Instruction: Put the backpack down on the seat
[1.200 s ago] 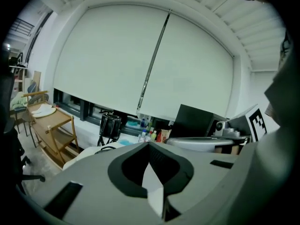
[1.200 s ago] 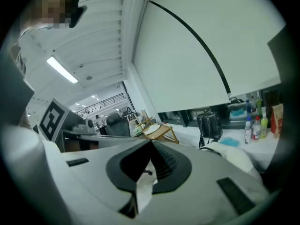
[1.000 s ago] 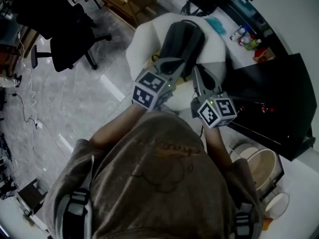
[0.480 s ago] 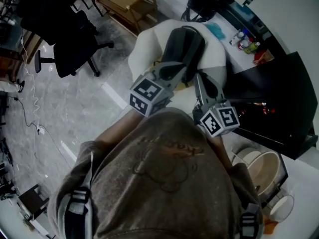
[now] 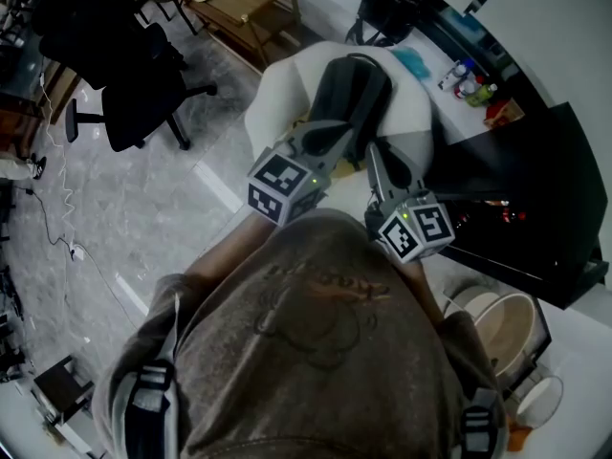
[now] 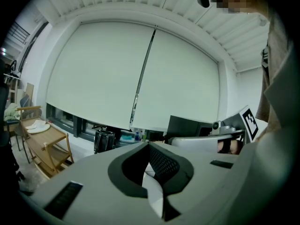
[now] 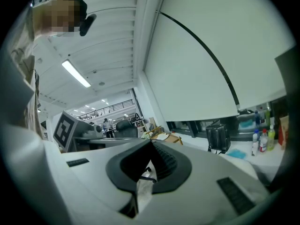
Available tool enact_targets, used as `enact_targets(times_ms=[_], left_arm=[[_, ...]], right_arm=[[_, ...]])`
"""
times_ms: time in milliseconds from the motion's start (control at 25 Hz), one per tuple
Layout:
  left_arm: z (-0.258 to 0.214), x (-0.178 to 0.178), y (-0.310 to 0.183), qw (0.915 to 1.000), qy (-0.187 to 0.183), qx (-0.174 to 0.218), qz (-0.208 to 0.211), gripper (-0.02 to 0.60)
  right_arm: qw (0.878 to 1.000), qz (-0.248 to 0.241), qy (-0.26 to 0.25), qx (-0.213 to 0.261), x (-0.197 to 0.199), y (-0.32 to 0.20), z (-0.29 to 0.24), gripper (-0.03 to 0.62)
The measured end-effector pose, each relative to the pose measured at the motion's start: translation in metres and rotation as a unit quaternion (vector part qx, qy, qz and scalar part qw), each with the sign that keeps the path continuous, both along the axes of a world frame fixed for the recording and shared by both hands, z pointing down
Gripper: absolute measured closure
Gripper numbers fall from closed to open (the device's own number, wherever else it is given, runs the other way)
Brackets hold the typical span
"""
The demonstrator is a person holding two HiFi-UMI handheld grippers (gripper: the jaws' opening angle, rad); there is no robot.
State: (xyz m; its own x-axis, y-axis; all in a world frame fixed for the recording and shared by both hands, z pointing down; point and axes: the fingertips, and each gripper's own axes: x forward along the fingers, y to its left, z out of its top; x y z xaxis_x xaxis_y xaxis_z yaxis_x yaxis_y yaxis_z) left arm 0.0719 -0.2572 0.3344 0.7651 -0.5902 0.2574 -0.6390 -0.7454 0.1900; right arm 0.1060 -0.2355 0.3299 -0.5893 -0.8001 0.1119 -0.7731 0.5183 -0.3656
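Two sets of jaws closed together, left gripper [image 6: 149, 145] and right gripper [image 7: 151, 143] side by side mid-frame, dark grey rounded backpack [image 5: 354, 84] on white rounded seat [image 5: 277, 84], upper centre.

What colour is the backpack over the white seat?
The backpack is dark grey, almost black. The head view shows it best.

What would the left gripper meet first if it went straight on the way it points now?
Probably the dark backpack on the white seat, just beyond the left gripper's shut jaws; how high the gripper hangs above it is unclear.
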Motion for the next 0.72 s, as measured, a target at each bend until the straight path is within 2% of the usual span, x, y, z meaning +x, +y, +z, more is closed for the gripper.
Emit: enact_targets(times_ms=[720], left_arm=[[0.013, 0.006, 0.008, 0.9997, -0.004, -0.013, -0.02, 0.581]], right_arm=[[1.0, -0.001, 0.001, -0.004, 0.002, 0.0, 0.007, 0.596]])
